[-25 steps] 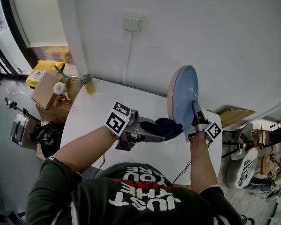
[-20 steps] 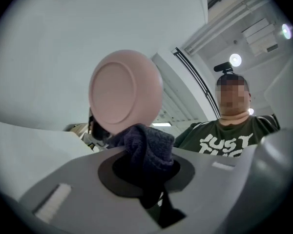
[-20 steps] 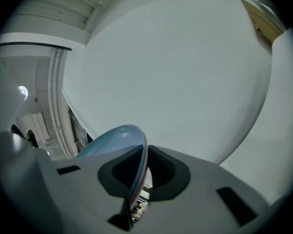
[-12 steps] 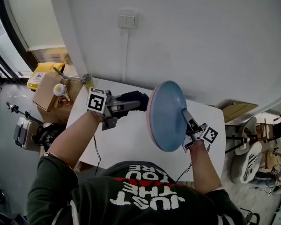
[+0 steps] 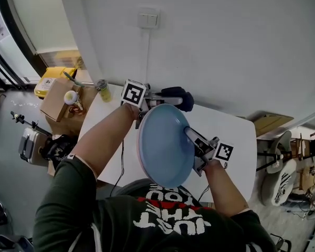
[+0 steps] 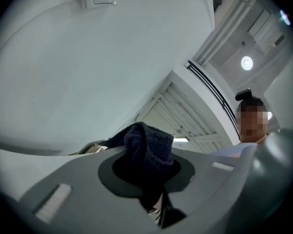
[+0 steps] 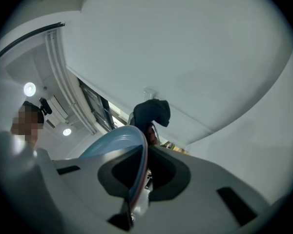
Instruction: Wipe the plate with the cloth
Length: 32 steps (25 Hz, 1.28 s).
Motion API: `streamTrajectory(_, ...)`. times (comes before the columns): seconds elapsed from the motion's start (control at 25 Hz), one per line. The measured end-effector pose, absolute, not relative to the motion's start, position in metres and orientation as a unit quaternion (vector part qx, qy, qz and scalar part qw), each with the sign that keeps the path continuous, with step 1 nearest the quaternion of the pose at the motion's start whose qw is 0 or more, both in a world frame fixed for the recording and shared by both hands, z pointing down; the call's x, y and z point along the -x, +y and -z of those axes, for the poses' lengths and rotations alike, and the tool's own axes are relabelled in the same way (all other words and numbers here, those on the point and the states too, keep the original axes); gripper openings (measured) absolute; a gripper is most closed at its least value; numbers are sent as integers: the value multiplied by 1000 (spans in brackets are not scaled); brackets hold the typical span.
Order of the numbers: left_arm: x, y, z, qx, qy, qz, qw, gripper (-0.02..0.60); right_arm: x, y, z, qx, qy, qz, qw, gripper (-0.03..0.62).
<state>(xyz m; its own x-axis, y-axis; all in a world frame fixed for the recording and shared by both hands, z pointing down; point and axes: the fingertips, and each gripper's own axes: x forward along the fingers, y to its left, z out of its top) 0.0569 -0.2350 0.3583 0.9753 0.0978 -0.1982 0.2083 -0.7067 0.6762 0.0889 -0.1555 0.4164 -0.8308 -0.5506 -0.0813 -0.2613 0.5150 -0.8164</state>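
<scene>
1. Cloth (image 5: 179, 97) first: it is a dark bunch clenched between the jaws of the left gripper (image 5: 167, 96). It sits just beyond the far rim of the plate (image 5: 163, 151). I cannot tell if it touches that rim; it is not on the blue face.
2. The plate is lifted above the white table (image 5: 233, 135). The right gripper (image 5: 191, 135) grasps it at its right rim, one jaw over the blue face and the other behind. In the right gripper view the rim runs straight between the pads.
3. The blue face is turned up toward the head camera and a little tilted. A pinkish edge shows along the plate's left rim.
4. The relation that matters: the cloth lies past the far rim, and the long axis of the left gripper runs along that rim, pointing toward the plate's right side. I judge the next move must bring the cloth back over the rim and down onto the face. The left hand is the one to travel; the right only holds.
5. Pose: the left forearm is stretched past the plate's left rim up to its far edge. The right forearm is short and bent, and it comes to the right rim from the near side.
6. The plate is held at one rim only, so I think strong pressing near its left rim could lever it in the jaws.
</scene>
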Motion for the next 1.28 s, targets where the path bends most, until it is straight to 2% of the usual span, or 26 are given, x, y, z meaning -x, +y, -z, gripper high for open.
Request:
streamTrajectory(0.16,-45,-234,-362,-903,84,96,410,54,-108,-160,-422,263,843,436,173,29)
streamTrajectory(0.36,-26,-235,-346,-922,85,98,364,54,-140,-168,-429,296,829,436,185,29)
streamTrajectory(0.76,0,-225,-303,-934,100,124,320,54,-172,-189,-435,342,813,429,196,29)
streamTrajectory(1.28,-4,-170,-287,-937,132,120,301,54,-224,-210,-421,417,769,413,252,29)
